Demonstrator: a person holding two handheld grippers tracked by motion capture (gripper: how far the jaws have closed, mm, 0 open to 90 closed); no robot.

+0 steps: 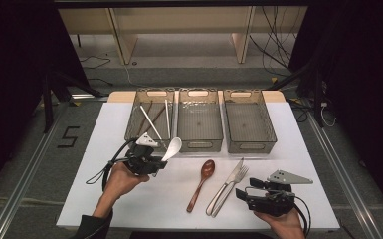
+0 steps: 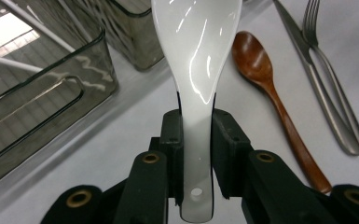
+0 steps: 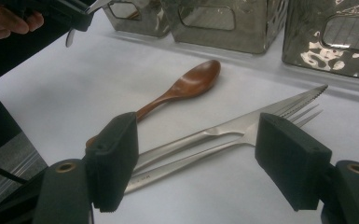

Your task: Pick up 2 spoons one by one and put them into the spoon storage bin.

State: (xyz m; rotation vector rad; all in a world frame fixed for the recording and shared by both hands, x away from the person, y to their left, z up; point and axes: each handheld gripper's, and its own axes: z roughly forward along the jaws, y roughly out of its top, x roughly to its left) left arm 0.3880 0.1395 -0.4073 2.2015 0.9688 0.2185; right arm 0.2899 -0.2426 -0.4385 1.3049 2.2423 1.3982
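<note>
a: looking down from the high view, what did the left gripper [image 1: 155,160] have?

b: it was clamped on the handle of a glossy white ceramic soup spoon [image 1: 172,148], whose bowl hung just in front of the near wall of the left smoked clear plastic bin [image 1: 132,124]. that bin held a few thin sticks [image 1: 151,122], pale and dark. the middle bin [image 1: 199,144] and the right bin [image 1: 251,147] stood beside it in a row on the white table sheet [image 1: 104,129].

a: and the right gripper [image 1: 251,190]?

b: it rested low at the near right edge, jaws spread with nothing in them. just to its left lay a steel knife [image 1: 227,185] and a steel fork [image 1: 233,186], side by side and touching, and left of those a brown wooden spoon [image 1: 201,183].

a: the left gripper view?

b: both black pads [image 2: 172,140] pressed the white spoon [image 2: 196,79] at its neck, the bowl pointing away, the handle's end with its small hole between the jaws. the wooden spoon [image 2: 270,93] lay to the right, the fork [image 2: 326,70] past it.

a: the right gripper view?

b: its pads [image 3: 114,158] stood wide apart over the knife [image 3: 224,130] and fork [image 3: 279,121], touching neither. the wooden spoon [image 3: 186,86] lay beyond, and the other hand [image 3: 7,21] showed at the top left.
</note>
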